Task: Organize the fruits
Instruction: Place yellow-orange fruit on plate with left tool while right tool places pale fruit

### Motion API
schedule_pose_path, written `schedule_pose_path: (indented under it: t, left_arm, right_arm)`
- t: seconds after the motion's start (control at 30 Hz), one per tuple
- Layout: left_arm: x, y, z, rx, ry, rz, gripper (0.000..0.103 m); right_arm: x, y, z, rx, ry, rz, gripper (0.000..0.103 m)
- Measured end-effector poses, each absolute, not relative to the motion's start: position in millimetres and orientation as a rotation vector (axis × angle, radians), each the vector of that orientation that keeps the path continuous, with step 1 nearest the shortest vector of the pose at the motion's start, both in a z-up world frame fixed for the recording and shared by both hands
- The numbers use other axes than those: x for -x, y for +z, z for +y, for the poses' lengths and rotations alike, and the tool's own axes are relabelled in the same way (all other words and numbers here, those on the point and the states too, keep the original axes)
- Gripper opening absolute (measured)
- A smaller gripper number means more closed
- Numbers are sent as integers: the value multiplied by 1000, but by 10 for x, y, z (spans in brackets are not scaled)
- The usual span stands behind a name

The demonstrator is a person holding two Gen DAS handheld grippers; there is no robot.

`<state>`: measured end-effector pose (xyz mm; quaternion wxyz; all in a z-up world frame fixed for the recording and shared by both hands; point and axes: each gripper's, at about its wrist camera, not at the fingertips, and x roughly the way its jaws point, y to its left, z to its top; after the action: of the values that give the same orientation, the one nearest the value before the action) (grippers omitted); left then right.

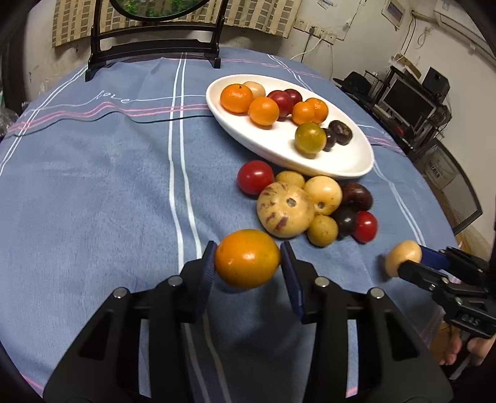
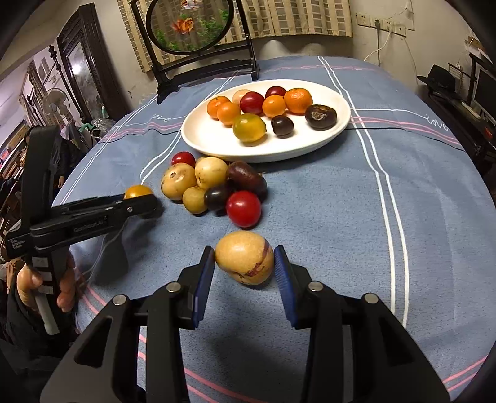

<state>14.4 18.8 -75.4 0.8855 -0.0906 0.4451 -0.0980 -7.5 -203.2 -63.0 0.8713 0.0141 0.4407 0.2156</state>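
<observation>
Round framed screen [image 1: 158,9] at the bench's far edge: top cut off by the picture's edge in both views. Pale fruit [image 1: 254,89] on the white plate [image 1: 341,164]: largely hidden behind the oranges [image 1: 237,98]. Orange fruit [image 2: 138,191] in the left gripper [image 2: 145,206]: lower half hidden by the jaws in the right wrist view. Person's hand [image 2: 46,282]: partly cut off; wording on the gripper body too small to read

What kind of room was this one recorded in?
Most likely a lived-in home room: a table under a striped blue tablecloth, a framed round goldfish screen standing on it, and a computer monitor on a cluttered rack.
</observation>
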Motion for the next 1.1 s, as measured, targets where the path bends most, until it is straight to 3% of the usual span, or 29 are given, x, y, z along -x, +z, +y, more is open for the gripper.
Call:
schedule_pose_path:
  t: [0.6,1.1]
  left_arm:
    - [19,-361,162,203,-290,860,42]
    - [-1285,-59,63,88,-248,866,42]
  right_arm:
    - [-24,-569,-1981,-19,465,911,40]
    - [-1004,-171,-1846,65,440,835,40]
